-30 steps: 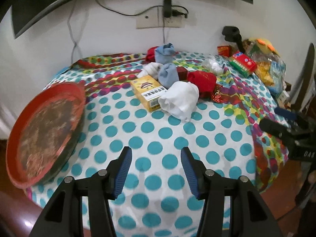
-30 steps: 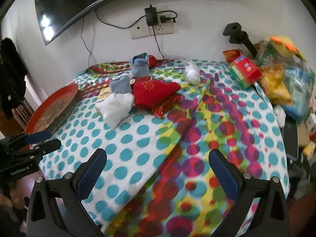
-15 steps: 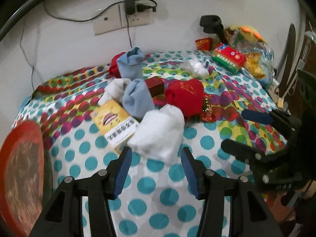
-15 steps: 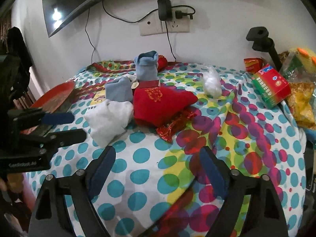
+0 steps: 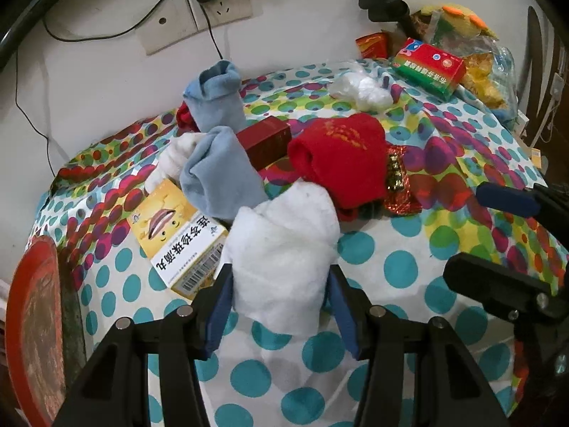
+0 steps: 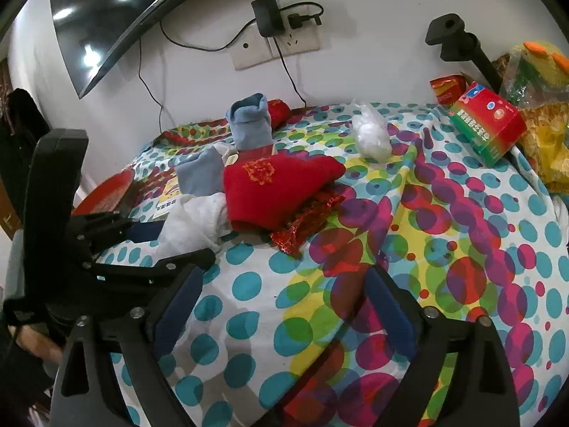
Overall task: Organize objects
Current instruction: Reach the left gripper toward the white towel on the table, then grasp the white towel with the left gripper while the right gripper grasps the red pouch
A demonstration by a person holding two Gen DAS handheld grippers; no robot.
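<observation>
A table covered in a spotted cloth [image 6: 249, 288] held a loose pile of things near a white wall. The left gripper [image 5: 279, 306] pointed down at a white sock [image 5: 284, 249] at the near edge of the pile, its two blue-padded fingers [image 5: 218, 306] standing open on either side of the sock's near end, close to it but not clearly pressing. Beside that sock lay a yellow box [image 5: 177, 238], a pale blue sock [image 5: 220, 174], a dark red box [image 5: 268, 138] and a red sock [image 5: 341, 156]. A red tray [image 5: 32, 323] sat at the table's left edge. The right gripper [image 6: 281, 306] hung over bare cloth, its jaws wide, opening, with nothing between them.
</observation>
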